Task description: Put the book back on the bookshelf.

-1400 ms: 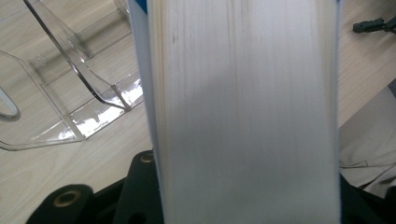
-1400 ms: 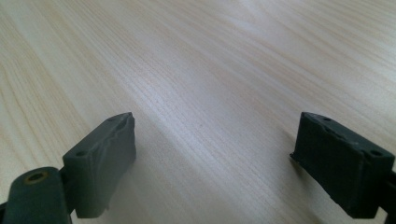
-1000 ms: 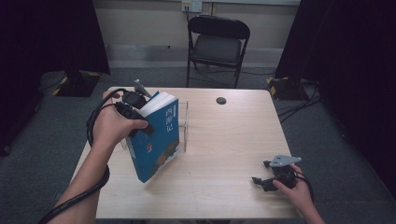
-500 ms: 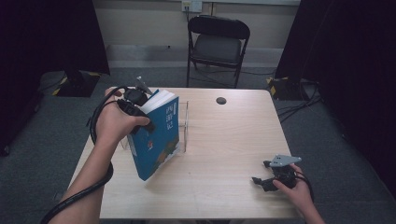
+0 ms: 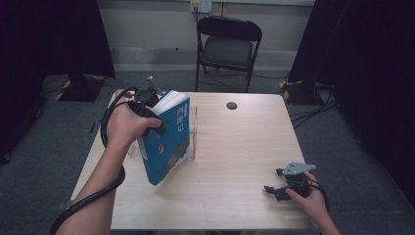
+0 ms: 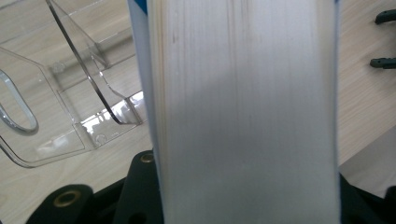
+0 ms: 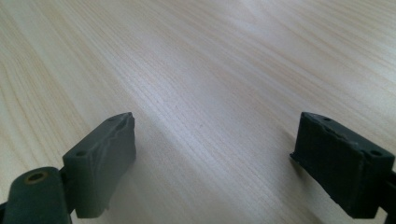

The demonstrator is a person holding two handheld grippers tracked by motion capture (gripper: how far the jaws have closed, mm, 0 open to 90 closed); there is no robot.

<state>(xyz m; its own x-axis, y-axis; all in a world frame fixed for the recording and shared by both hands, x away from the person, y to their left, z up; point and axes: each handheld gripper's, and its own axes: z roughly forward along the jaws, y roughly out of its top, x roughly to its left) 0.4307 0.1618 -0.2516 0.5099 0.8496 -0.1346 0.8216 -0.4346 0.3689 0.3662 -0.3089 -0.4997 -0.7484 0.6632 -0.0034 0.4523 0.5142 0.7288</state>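
Blue book (image 5: pixel 166 139) held up over the left part of the wooden table (image 5: pixel 240 147), tilted, spine side toward the person, white page block uppermost and facing the left gripper (image 5: pixel 147 105). Lower corner hanging near the table's left-middle, whether touching the wood or just above it not clear. Gripped near its upper end by the left gripper, jaws clamped across the book's thickness, one on each cover. In the left gripper view, page edges (image 6: pixel 243 112) running straight up the middle between the two black jaws, blue cover showing as a thin strip at each side.

Just behind and beside the book, a clear acrylic stand (image 5: pixel 192 132) resting on the table, its upright panel close to the book's front cover; touching or not, hard to say. Seen again in the left gripper view as a transparent tray (image 6: pixel 70 107) with curved walls lying on the wood left of the pages.

Farther off, a small dark round object (image 5: pixel 231 105) lying on the table toward its far edge, well apart from the book.

Right gripper (image 5: pixel 278 190) held low at the near right corner of the table, well apart from the book, jaws spread wide with nothing between them, bare wood (image 7: pixel 196 93) under them in the right gripper view.

Beyond the table, a black folding chair (image 5: pixel 227 46).
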